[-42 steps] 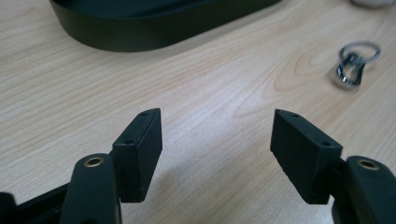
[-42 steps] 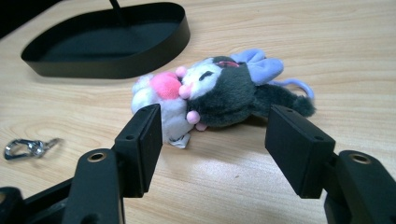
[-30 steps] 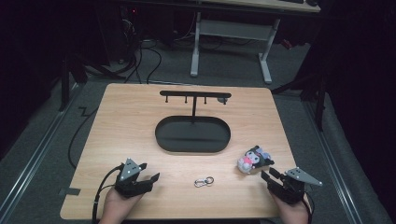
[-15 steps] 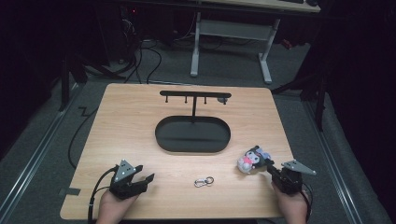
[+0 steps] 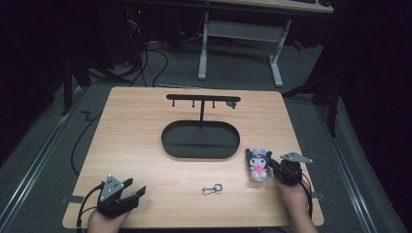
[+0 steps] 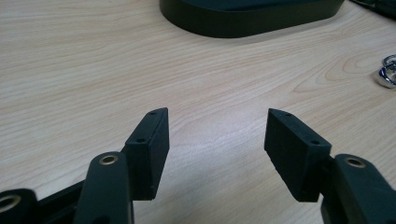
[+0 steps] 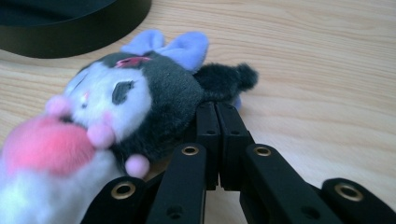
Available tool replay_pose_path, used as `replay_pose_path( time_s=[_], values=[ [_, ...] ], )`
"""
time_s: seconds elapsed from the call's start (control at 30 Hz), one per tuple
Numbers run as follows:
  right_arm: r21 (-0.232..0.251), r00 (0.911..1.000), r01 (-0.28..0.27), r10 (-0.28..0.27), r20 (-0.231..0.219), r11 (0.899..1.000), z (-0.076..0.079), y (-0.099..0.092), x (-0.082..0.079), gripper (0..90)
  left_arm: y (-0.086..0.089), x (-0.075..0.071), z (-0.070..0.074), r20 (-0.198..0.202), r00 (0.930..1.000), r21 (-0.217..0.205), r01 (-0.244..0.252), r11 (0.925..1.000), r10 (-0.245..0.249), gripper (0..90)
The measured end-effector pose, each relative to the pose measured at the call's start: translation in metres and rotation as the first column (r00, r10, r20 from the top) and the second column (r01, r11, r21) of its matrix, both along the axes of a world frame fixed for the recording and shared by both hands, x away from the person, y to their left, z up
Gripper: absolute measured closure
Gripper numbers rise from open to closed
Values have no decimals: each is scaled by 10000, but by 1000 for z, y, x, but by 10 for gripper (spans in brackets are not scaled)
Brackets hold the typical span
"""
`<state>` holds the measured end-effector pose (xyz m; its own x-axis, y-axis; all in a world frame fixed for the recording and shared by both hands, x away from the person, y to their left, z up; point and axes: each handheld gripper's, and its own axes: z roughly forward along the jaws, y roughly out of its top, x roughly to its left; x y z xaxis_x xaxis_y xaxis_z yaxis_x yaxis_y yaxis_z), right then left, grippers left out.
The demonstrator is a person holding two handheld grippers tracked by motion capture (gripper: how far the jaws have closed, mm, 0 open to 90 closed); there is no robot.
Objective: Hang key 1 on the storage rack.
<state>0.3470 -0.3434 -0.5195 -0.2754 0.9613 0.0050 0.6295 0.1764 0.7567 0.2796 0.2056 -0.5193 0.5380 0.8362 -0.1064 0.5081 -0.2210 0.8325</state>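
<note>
Here, the small plush doll with a black hood, white face, lilac bow and pink heart (image 5: 258,165) lies face-up on the light wooden table (image 5: 145,141), just right of the black oval tray (image 5: 200,140). Its long axis runs toward the far edge, head that way.

Right gripper (image 5: 276,169): jaws have just closed fully, pads meeting. The right gripper view shows the tips against the doll's dark ear (image 7: 224,79); whether fabric is pinched, cannot tell.

Left gripper (image 6: 217,135): jaws wide apart, nothing between them, above bare wood. Its view catches the silver keyring clasp (image 6: 386,74).
</note>
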Motion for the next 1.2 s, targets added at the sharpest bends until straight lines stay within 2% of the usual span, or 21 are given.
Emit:
replay_pose_path(
  time_s=[0.03,0.07,0.2,0.37,0.4,0.63,0.73,0.87,1.03,1.1,1.2],
  values=[
    [0,10000,0,0,0,10000,0,0,0,893,0,0,0,0,10000,0,0,10000,0,409],
    [-43,9991,-403,403,142,9992,-2,3,6,890,2,-2,0,14,10000,-13,-51,10000,52,409],
    [-33,9974,-723,723,7,9974,-4,8,10,889,4,-5,0,19,10000,26,-31,10000,31,409],
    [-42,9981,-608,609,54,9981,-3,7,9,875,2,-4,0,87,10000,38,-8,10000,8,408],
    [29,9990,-434,434,79,9991,-2,4,6,866,1,-3,0,108,9999,32,29,10000,-29,409],
    [83,9998,-178,177,104,9998,-1,-4,-7,839,-7,5,3,229,9996,61,179,9998,-180,412],
    [112,9996,-189,186,230,9998,0,-6,-12,829,-10,9,4,249,9994,29,230,9997,-231,406],
    [216,9992,-125,117,379,9997,3,-7,-28,806,-21,16,6,310,9987,118,395,9991,-399,391],
    [201,9987,-159,149,489,9997,4,-7,-41,789,-31,21,10,343,9972,-53,674,9977,-672,411],
    [296,9986,-183,168,494,9994,4,-8,-47,777,-37,25,13,446,9948,163,909,9957,-916,409],
    [179,9979,-83,71,640,9998,6,-8,-53,769,-38,29,13,492,9930,858,1033,9909,-1078,374]
  ],
)
